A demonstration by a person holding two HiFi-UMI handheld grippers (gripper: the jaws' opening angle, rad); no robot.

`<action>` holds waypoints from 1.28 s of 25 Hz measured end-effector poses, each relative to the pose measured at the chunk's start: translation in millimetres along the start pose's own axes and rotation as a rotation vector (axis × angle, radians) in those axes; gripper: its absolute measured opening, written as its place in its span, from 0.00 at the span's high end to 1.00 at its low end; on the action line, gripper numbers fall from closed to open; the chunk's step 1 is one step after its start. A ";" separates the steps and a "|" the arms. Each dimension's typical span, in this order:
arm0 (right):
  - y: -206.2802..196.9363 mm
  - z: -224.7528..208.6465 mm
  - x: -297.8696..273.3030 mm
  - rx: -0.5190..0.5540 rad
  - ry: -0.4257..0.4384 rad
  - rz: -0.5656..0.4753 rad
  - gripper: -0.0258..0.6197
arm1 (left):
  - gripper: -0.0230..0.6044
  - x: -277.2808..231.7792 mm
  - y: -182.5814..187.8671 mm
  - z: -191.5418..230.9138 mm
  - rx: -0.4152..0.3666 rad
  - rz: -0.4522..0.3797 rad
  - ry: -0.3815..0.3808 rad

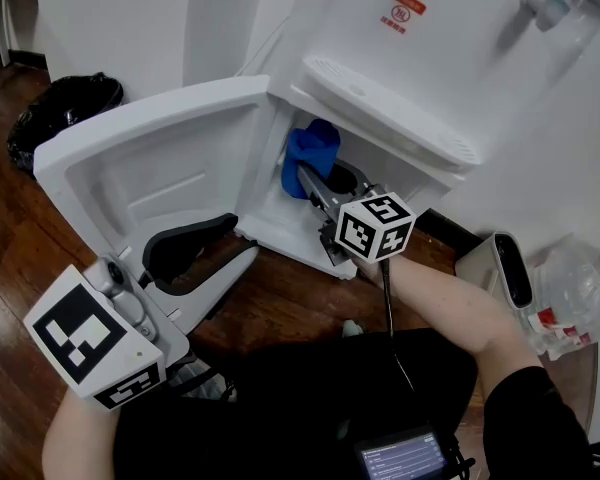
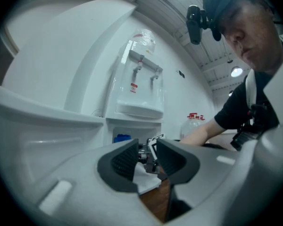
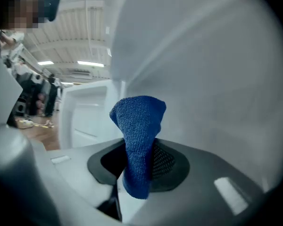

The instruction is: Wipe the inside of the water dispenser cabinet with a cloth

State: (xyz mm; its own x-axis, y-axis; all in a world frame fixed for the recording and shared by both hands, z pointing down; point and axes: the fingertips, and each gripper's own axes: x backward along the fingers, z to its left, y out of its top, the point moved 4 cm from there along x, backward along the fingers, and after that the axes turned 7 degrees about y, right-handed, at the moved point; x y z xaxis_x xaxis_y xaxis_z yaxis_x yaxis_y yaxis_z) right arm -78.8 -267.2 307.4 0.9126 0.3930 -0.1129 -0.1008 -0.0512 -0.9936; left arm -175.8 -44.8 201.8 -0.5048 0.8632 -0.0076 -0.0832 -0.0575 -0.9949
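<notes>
The white water dispenser point(image 1: 430, 58) has its lower cabinet door point(image 1: 150, 158) swung open to the left. In the cabinet opening is a blue cloth point(image 1: 312, 148), with my right gripper point(image 1: 315, 180) shut on it. In the right gripper view the cloth point(image 3: 139, 121) stands up from between the dark pads point(image 3: 167, 161), close to a white inner wall. My left gripper point(image 1: 235, 238) is low in front of the open door, its jaws nearly together and nothing clearly held. In the left gripper view its jaws point(image 2: 147, 157) point at the cabinet and the cloth point(image 2: 122, 138).
A black bin bag point(image 1: 65, 108) sits at the far left on the wooden floor point(image 1: 290, 298). A white device point(image 1: 510, 268) and a clear plastic bag point(image 1: 580, 298) lie to the right of the dispenser. The drip tray point(image 1: 390, 108) juts out above the cabinet opening.
</notes>
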 end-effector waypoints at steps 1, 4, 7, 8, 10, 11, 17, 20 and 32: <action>-9.2 -19.6 -4.7 -0.022 -0.082 0.011 0.79 | 0.78 0.1 0.1 -0.1 -0.001 0.000 -0.002; -41.7 -70.7 -25.1 -0.070 -0.257 0.063 0.78 | 0.78 -0.6 -0.8 -0.8 -0.006 0.002 -0.008; -70.8 -100.0 -43.6 -0.082 -0.333 0.124 0.78 | 0.78 -2.1 -0.9 -2.1 -0.007 -0.004 -0.019; -76.8 -104.6 -48.1 -0.077 -0.339 0.133 0.78 | 0.78 -2.0 -0.6 -2.2 -0.003 -0.006 -0.023; -83.8 -107.3 -56.4 -0.060 -0.324 0.131 0.78 | 0.78 -0.3 -0.4 -1.9 0.018 -0.002 -0.028; -86.6 -106.5 -60.1 -0.056 -0.308 0.125 0.78 | 0.78 0.9 -0.3 -1.5 0.028 0.002 -0.028; -99.2 -74.9 -66.6 -0.114 -0.149 0.142 0.79 | 0.78 0.2 -4.3 5.8 0.031 0.014 0.003; -105.4 -39.4 -54.5 -0.113 -0.034 0.189 0.79 | 0.78 -3.1 -0.5 11.9 0.004 -0.018 0.027; 24.3 70.0 14.3 -0.056 0.334 0.032 0.79 | 0.78 7.5 6.9 16.7 0.006 -0.045 0.078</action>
State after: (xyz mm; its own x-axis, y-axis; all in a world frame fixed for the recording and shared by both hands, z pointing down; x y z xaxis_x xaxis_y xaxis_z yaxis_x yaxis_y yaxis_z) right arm -95.9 -198.6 281.1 0.9897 0.0681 -0.1258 -0.1177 -0.1129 -0.9866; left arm -194.5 -47.2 196.6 -0.4323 0.9012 0.0291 -0.1100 -0.0206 -0.9937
